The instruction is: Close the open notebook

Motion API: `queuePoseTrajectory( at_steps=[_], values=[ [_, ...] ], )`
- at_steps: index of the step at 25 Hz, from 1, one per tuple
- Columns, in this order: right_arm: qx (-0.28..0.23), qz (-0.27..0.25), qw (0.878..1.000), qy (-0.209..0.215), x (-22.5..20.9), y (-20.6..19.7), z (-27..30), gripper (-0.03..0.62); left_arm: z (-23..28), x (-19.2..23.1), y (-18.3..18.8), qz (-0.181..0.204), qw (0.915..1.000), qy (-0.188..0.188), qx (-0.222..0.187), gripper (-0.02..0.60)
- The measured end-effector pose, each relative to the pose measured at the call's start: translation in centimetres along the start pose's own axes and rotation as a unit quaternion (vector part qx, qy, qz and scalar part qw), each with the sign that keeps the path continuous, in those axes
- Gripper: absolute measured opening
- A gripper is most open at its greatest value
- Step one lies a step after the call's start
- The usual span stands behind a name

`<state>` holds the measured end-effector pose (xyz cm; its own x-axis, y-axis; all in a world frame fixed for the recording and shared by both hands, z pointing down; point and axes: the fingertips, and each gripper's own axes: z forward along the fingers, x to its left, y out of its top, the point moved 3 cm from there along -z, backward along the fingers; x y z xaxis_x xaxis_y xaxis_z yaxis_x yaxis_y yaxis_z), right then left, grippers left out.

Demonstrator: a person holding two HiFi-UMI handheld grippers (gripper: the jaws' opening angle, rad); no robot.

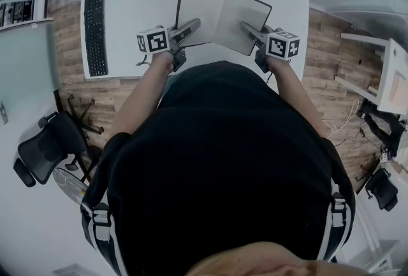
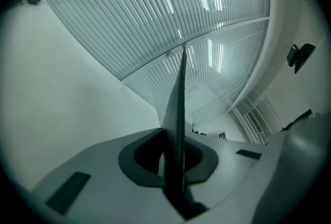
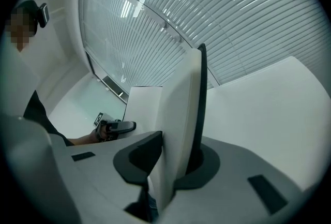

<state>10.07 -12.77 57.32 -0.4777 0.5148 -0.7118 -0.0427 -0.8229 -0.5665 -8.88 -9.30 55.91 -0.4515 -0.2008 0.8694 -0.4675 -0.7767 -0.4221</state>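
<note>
The notebook (image 1: 223, 13) sits open at the middle of the white desk (image 1: 140, 0), close to the front edge and straight ahead of the person. Its two halves rise into a shallow V rather than lying flat. From above I can't tell whether the spine rests on the desk or hangs just over it.

Each half is pinched at its near corner, which I take to be the reason for the hold. With one gripper on each side, the halves can be swung towards each other like a hinge until they meet.

The left gripper (image 2: 176, 158) has its jaws drawn narrow onto a thin dark leaf (image 2: 179, 109), seen edge-on and standing upright between the pads. It looks like the cover alone or a very few pages. The right gripper (image 3: 173, 166) is clamped on the thicker side, a white block of pages (image 3: 181, 114) backed by the dark cover. Its jaws stand only as far apart as that block makes them. The left gripper (image 3: 121, 126) shows past the far page in the right gripper view, so the two face each other across the open book.

Both forearms reach forward from the torso, set slightly apart at the elbows. They angle inward so the grippers converge on the book's near corners (image 1: 191, 26) (image 1: 245, 27), with the marker cubes (image 1: 153, 40) riding just behind the jaws.

A keyboard (image 1: 95, 36) lies well to the left on the desk, clear of the book.
</note>
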Motion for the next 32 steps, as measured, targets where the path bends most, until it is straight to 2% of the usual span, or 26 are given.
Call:
queuePoseTrajectory(
  at_steps=[14,23,32],
  values=[
    [0.051,0.005,0.998,-0.030,-2.6,-1.5,2.8,0.080,0.1,4.2,-1.5,-0.054,0.9983,0.022,0.002,0.041],
    [0.086,-0.006,0.995,-0.047,-3.9,-2.4,5.0,0.080,0.4,7.7,-2.8,-0.104,0.9936,0.042,-0.002,0.040],
    [0.118,-0.018,0.991,-0.066,-5.4,-3.8,6.5,0.087,0.7,9.9,-4.0,-0.126,0.9902,0.060,0.007,0.040]
  ],
)
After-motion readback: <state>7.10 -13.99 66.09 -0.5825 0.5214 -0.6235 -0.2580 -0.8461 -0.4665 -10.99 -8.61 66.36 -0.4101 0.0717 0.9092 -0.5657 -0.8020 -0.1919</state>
